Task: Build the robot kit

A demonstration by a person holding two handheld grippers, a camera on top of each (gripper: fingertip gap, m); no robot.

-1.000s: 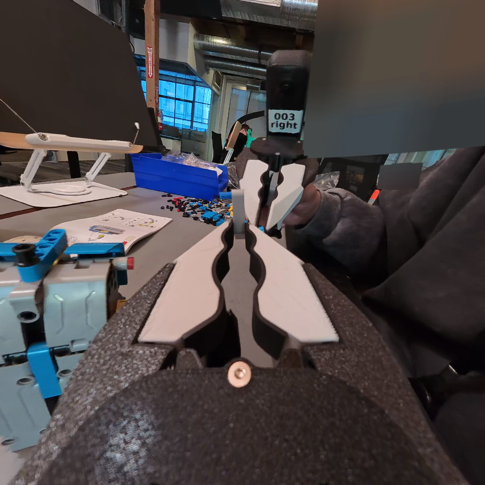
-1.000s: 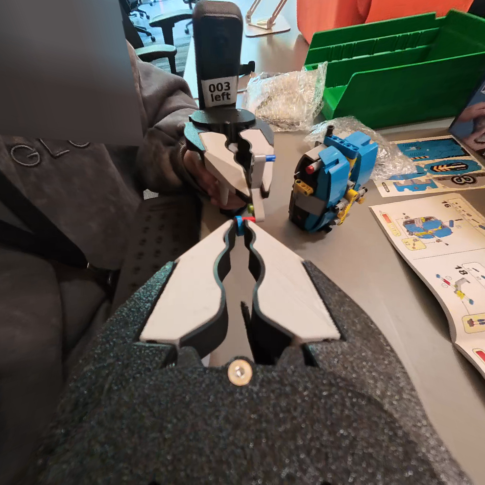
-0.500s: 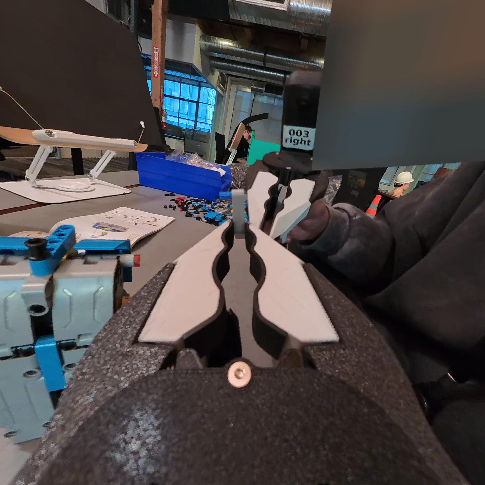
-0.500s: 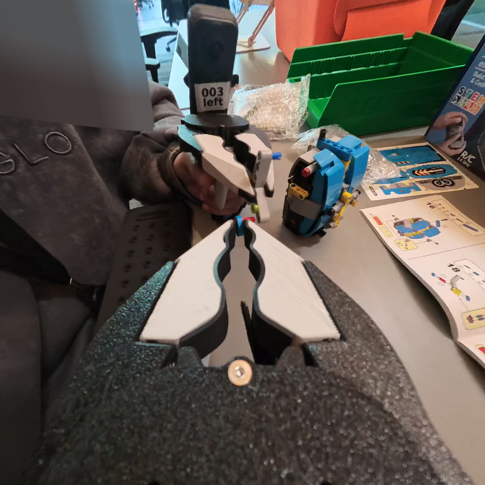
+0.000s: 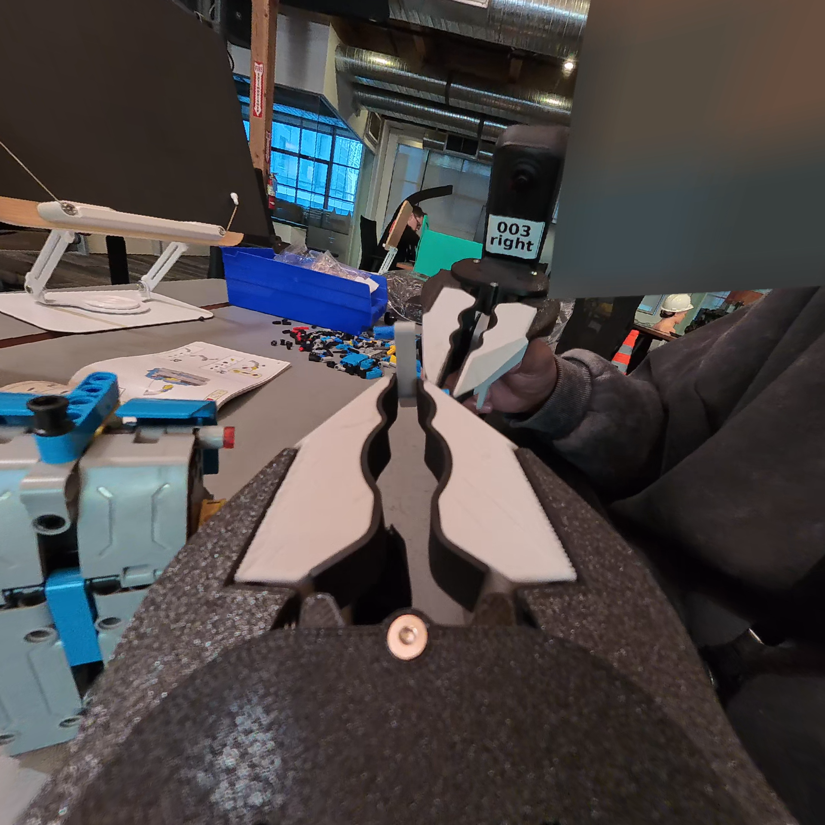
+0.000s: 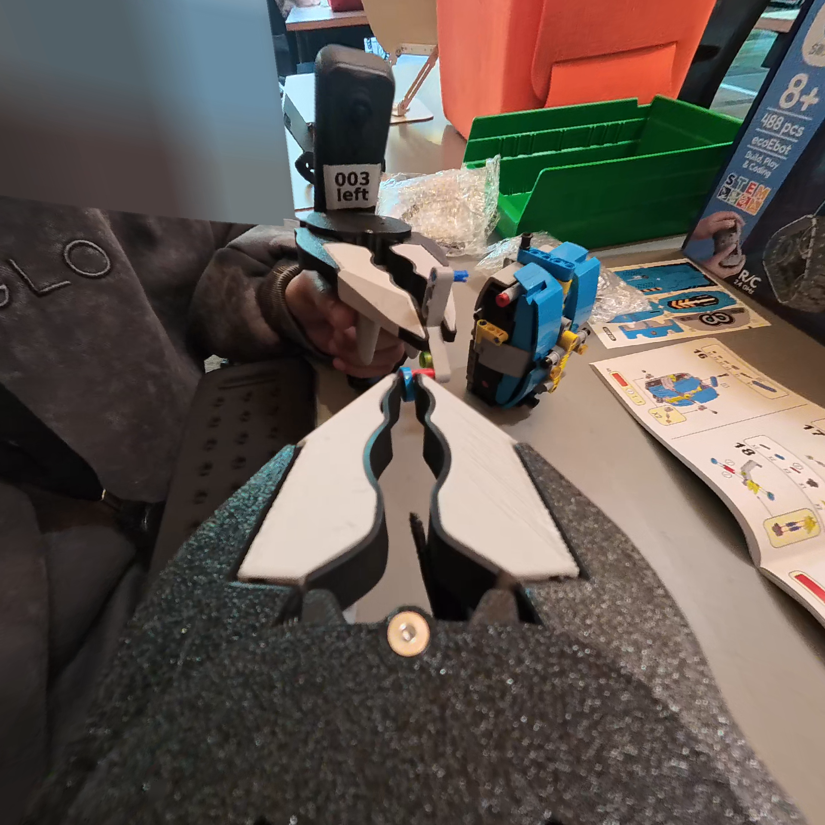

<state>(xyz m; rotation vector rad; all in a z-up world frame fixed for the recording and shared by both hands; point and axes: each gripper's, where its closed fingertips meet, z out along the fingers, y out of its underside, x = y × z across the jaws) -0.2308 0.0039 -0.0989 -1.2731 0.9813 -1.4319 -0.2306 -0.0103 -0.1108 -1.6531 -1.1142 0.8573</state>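
The grey tabletop carries a green bin, a blue bin, a printed box and an open instruction booklet. A part-built blue and grey model stands on the tabletop just beside both grippers. A scatter of loose parts lies in front of the blue bin.

The left gripper is held above the tabletop. Its fingers are closed on a grey bent beam, gripped at the tips only. The beam stands upright out of the fingers. In the right wrist view it carries a blue pin at its upper end and a lime pin near its lower end.

The right gripper faces the left one. Its fingers pinch a small blue connector with a red pin projecting sideways. The red pin lies just beside the beam's lower end; contact cannot be told.

Judgement: both grips are tip grips, so either part can pivot under side load.
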